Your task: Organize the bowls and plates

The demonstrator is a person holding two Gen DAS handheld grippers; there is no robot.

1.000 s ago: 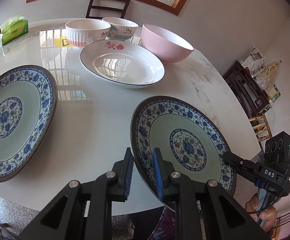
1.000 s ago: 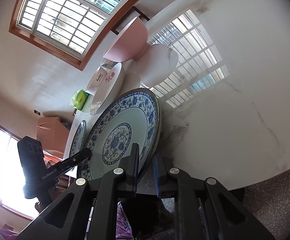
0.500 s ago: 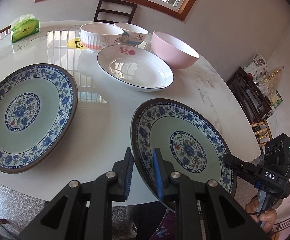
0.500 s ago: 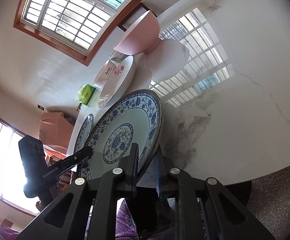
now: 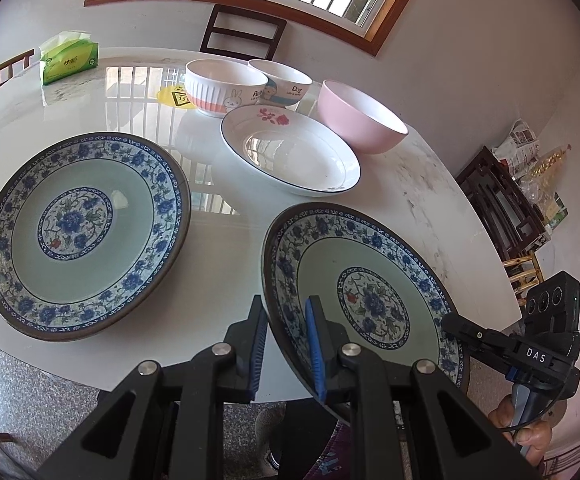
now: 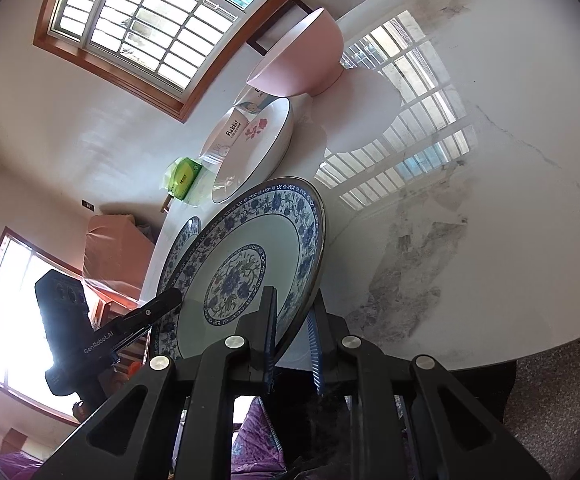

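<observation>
Left gripper [image 5: 286, 344] clamps the near-left rim of the held plate [image 5: 373, 280]; right gripper [image 6: 291, 344] clamps the opposite rim, jaws nearly closed on it. Both grip the same blue-patterned plate, which is tilted and clear of the table [image 5: 226, 240] at the near edge.

Change over the last second: in the left wrist view the second plate [image 5: 78, 232], lying flat on the table, has slid from the frame's left edge to nearly full view, while the held plate keeps its place between the jaws. Judgement: plate is being carried toward its twin, probably to stack on it.

Behind: white dish [image 5: 290, 152], pink bowl [image 5: 359, 122], two printed bowls [image 5: 226, 86], untouched.

Hard to make out: the held plate's near rim is cut off by gripper bodies. Its underside is unseen, so clearance from the table cannot be confirmed there.
</observation>
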